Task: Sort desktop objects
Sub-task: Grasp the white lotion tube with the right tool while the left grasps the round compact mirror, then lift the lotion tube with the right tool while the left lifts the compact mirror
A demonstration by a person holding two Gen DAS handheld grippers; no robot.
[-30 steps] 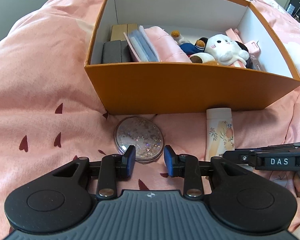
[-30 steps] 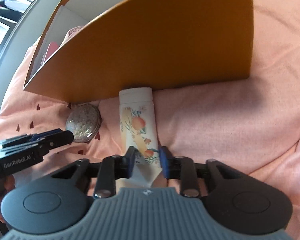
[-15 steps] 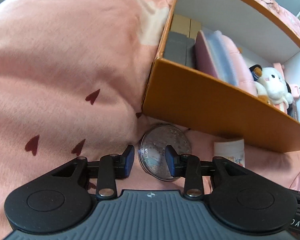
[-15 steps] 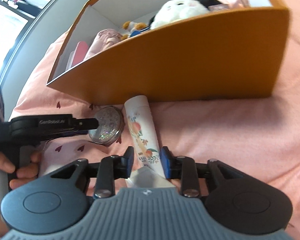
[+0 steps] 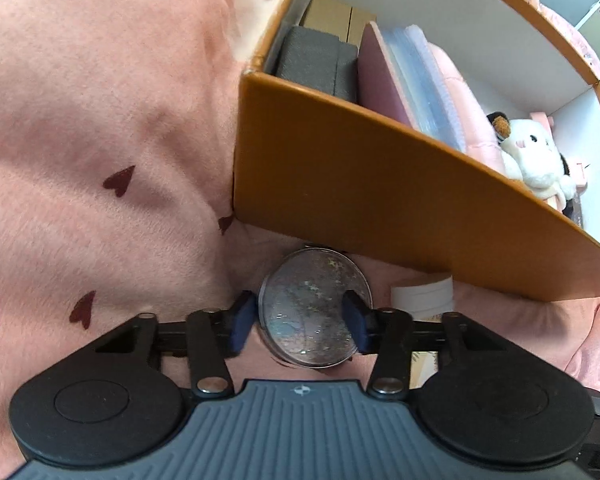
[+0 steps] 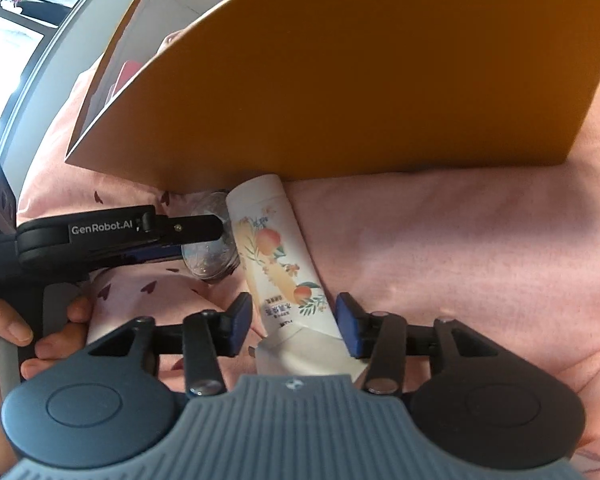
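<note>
Since the earlier frames, both pairs of tongs are spread wider, and the left gripper (image 5: 300, 320) is brought further round the glittery round compact mirror (image 5: 314, 308), which is now tilted up on its edge between the blue pads; whether the pads are pressed against its rim cannot be told, though the jaws are seen parted about it. The mirror is found on the pink blanket (image 5: 100, 120), just before the near wall of the orange box (image 5: 380, 184), beside the white cap of the peach-printed tube (image 5: 422, 294). Inside the box are seen a grey case (image 5: 316, 60), a pink folder (image 5: 380, 72) and a white plush toy (image 5: 528, 152). In the right wrist view, the right gripper (image 6: 294, 326) is held released, its fingers set on either side of the tube's (image 6: 278, 256) crimped end; the right pad is seen close against the tube, the left pad apart from it; the tube is laid flat on the blanket, its cap against the box (image 6: 340, 80); the left gripper (image 6: 196, 228) is seen reaching the mirror (image 6: 210, 258) from the left.
</note>
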